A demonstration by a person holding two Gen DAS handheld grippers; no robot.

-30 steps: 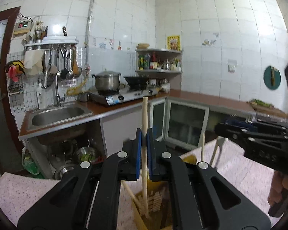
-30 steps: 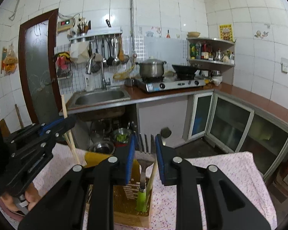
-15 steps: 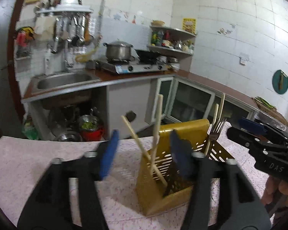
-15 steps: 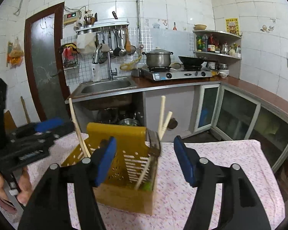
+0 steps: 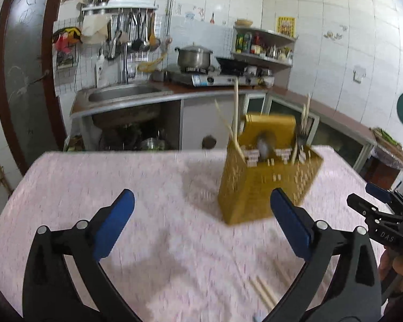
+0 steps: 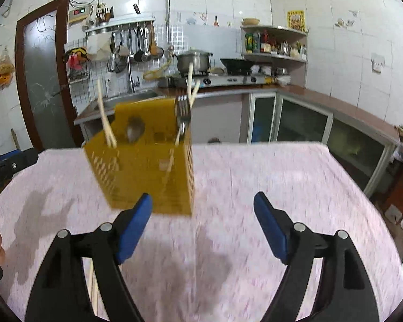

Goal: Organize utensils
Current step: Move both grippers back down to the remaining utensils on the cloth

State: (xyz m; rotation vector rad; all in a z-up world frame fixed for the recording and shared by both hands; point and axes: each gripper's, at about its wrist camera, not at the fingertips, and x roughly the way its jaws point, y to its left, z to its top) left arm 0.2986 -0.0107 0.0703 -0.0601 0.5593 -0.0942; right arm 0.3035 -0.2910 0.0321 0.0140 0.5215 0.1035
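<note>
Pink-patterned desk (image 5: 147, 241) in a white-tiled kitchen. Yellow slotted utensil holder (image 5: 266, 182) right of centre in the left wrist view, left of centre (image 6: 147, 177) in the right wrist view, blurred. Inside it: wooden chopsticks (image 5: 235, 118), a fork (image 6: 182, 115), a spoon (image 6: 134, 131). More loose chopsticks (image 5: 263, 292) flat on the desk, bottom centre-right. Left hand-held gripper (image 5: 201, 228) released, blue pads wide apart, grasping nothing. Right hand-held gripper (image 6: 202, 225) likewise spread and bare; white letters "DAS" legible on its body at the left view's right edge.
</note>
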